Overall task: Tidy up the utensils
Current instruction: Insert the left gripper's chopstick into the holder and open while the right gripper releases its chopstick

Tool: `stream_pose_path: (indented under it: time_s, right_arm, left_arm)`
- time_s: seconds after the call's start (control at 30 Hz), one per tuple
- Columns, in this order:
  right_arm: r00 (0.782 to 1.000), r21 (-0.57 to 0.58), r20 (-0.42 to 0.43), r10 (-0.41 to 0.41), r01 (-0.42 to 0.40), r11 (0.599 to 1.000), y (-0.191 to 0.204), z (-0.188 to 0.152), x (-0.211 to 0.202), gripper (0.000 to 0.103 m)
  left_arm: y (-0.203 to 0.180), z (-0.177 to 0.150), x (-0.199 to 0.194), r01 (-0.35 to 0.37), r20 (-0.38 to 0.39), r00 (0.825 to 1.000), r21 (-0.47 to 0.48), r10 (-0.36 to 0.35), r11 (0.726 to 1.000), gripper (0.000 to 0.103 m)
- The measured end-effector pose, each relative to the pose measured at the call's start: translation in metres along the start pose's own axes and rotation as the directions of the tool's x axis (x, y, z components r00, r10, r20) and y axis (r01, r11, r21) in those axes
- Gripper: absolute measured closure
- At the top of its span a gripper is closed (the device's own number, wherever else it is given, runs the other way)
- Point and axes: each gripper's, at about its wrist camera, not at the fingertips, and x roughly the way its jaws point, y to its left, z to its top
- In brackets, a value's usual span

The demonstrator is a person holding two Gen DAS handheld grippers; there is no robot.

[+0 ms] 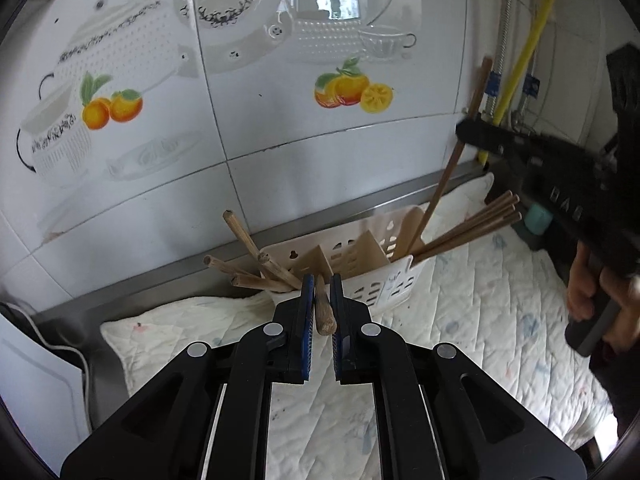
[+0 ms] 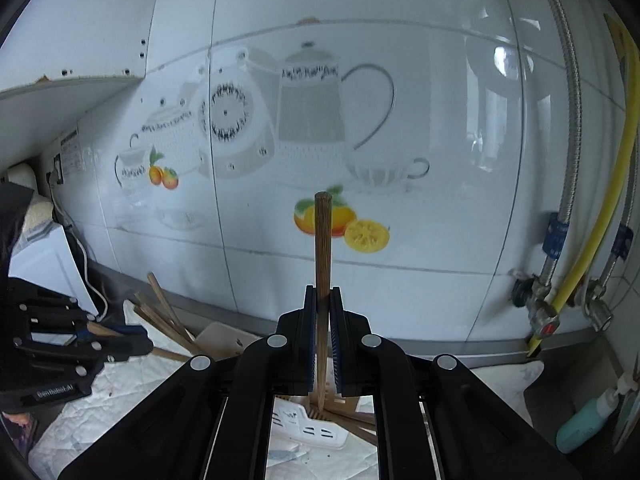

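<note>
Utensils, mostly wooden chopsticks, fan out of a white slotted caddy (image 1: 376, 276) at the centre of the left wrist view, where it stands on a quilted cloth (image 1: 460, 320) against the tiled wall (image 1: 256, 128). One cluster of sticks (image 1: 256, 264) leans out of the caddy's left end, another (image 1: 476, 224) juts toward the right of the frame, and a pale spatula (image 1: 410, 228) stands in a right-hand compartment. The left gripper (image 1: 320, 300), low in the centre of the frame, has its jaws clenched on a short wooden stick (image 1: 324, 312) just in front of the caddy. The right gripper (image 2: 322, 320) grasps a long chopstick (image 2: 322, 248) held upright, its tip at frame bottom pointing into the caddy's right-hand section (image 2: 312, 428); the same stick shows at the right of the left wrist view, tilted, with its lower end in the caddy. The step in hand looks to be seating both sticks in their compartments. The next move likely calls for lowering the long chopstick fully, then releasing it without tipping the light caddy.
</note>
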Motion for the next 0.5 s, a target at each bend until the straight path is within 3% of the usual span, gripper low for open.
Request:
stream_pose_path:
  time_s: [0.2, 0.5]
  right_arm:
    - [1.000, 0.003, -0.031, -0.005, 0.005, 1.000, -0.002, -0.011, 0.007, 0.096]
    - [1.000, -0.011, -0.008, -0.005, 0.005, 1.000, 0.001, -0.010, -0.019, 0.088]
  left_arm:
    - [0.002, -0.001, -0.007, 0.017, 0.057, 0.998, -0.029, -0.015, 0.999, 0.092]
    - [0.002, -0.007, -0.041, 0.027, 0.152, 0.988, -0.048, -0.020, 0.998, 0.064]
